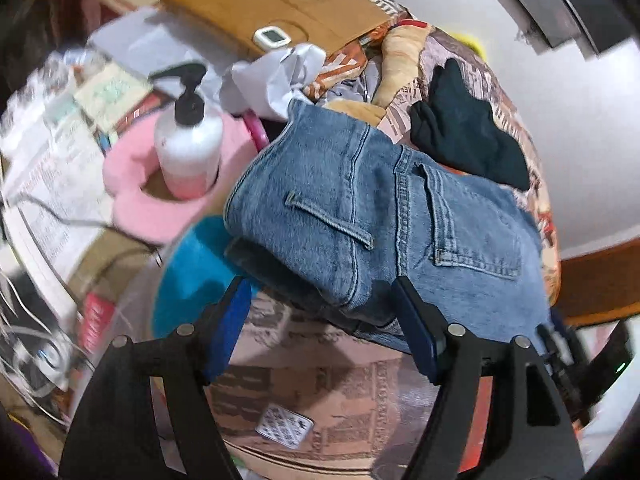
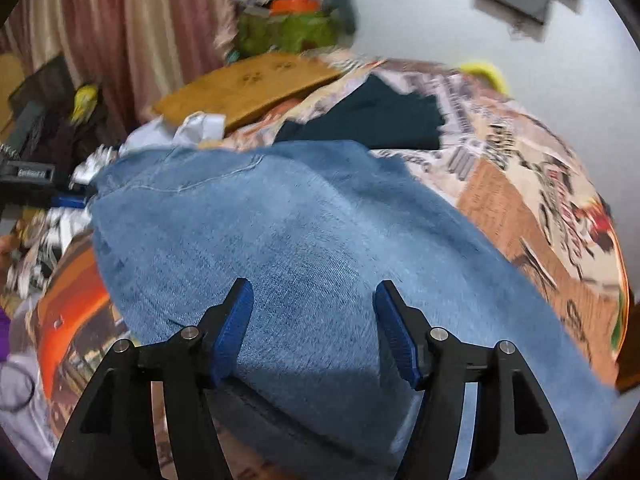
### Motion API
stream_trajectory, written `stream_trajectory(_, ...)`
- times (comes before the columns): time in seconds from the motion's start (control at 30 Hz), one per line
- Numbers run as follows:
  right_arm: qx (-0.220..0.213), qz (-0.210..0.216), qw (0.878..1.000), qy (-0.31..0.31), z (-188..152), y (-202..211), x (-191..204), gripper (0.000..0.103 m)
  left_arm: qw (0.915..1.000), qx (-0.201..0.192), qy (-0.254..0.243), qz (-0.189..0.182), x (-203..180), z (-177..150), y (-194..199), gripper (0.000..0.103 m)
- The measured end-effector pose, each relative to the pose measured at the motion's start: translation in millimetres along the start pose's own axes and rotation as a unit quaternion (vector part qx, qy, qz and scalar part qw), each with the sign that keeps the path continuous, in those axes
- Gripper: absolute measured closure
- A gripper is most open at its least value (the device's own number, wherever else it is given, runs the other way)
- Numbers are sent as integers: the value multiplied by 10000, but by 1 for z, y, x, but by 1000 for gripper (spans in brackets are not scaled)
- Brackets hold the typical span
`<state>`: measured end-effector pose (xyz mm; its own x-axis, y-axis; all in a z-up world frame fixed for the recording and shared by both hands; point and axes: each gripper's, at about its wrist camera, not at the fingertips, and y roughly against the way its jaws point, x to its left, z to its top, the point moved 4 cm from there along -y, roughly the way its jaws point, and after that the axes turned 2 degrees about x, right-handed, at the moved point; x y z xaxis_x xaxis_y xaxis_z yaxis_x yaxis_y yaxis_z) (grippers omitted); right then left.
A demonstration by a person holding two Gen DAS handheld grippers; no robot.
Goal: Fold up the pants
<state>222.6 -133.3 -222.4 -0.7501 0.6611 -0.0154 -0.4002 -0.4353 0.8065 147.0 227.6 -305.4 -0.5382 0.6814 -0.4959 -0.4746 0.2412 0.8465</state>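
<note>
The blue denim pants [image 1: 360, 216] lie folded on a patterned bedspread [image 1: 320, 392], back pocket and belt loop facing up. My left gripper [image 1: 320, 292] is open, its jaws apart just at the near folded edge of the pants, holding nothing. In the right wrist view the pants [image 2: 300, 240] fill the middle as a broad denim surface. My right gripper [image 2: 312, 292] is open, its blue pads [image 2: 236, 320] spread over the denim, gripping nothing.
A white pump bottle [image 1: 188, 140] stands on a pink cushion [image 1: 140, 200] at the left. A black garment [image 1: 468, 132] lies beyond the pants, also in the right wrist view [image 2: 376, 116]. A brown board [image 1: 272, 4] and crumpled white paper [image 1: 276, 76] lie behind. Papers and cables clutter the left.
</note>
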Motion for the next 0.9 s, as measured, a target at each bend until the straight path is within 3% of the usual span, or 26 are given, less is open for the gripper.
stream_trajectory(0.13, 162, 375, 9984, -379, 2, -1, -8, 43, 9988, 222, 198, -393, 5, -8, 2, 31)
stream_trajectory(0.2, 230, 505, 9978, -374, 3, -1, -10, 43, 9990, 182, 139, -387, 1, -12, 5, 31)
stream_trajectory(0.43, 80, 356, 9982, -470, 12, 11, -35, 43, 9984, 184, -185, -511, -31, -4, -2, 32)
stream_trajectory(0.57, 106, 33, 9976, -684, 21, 2, -73, 43, 9980, -85, -614, 83, -50, 2, -11, 36)
stream_trajectory(0.63, 249, -64, 9959, -865, 24, -8, -92, 43, 9950, -210, -846, 495, -54, 2, -15, 56)
stream_trajectory(0.7, 541, -156, 9925, -1090, 25, -27, -115, 43, 9885, -454, -1116, 915, -56, 1, -14, 69)
stream_trajectory(0.8, 1070, -7, 9825, -1526, 21, -58, -141, 43, 9800, -808, -1461, 1085, -65, 0, -5, 79)
stream_trajectory(0.9, 1214, 166, 9763, -1784, 16, -73, -150, 43, 9661, -1223, -1873, 1291, -76, -1, 14, 85)
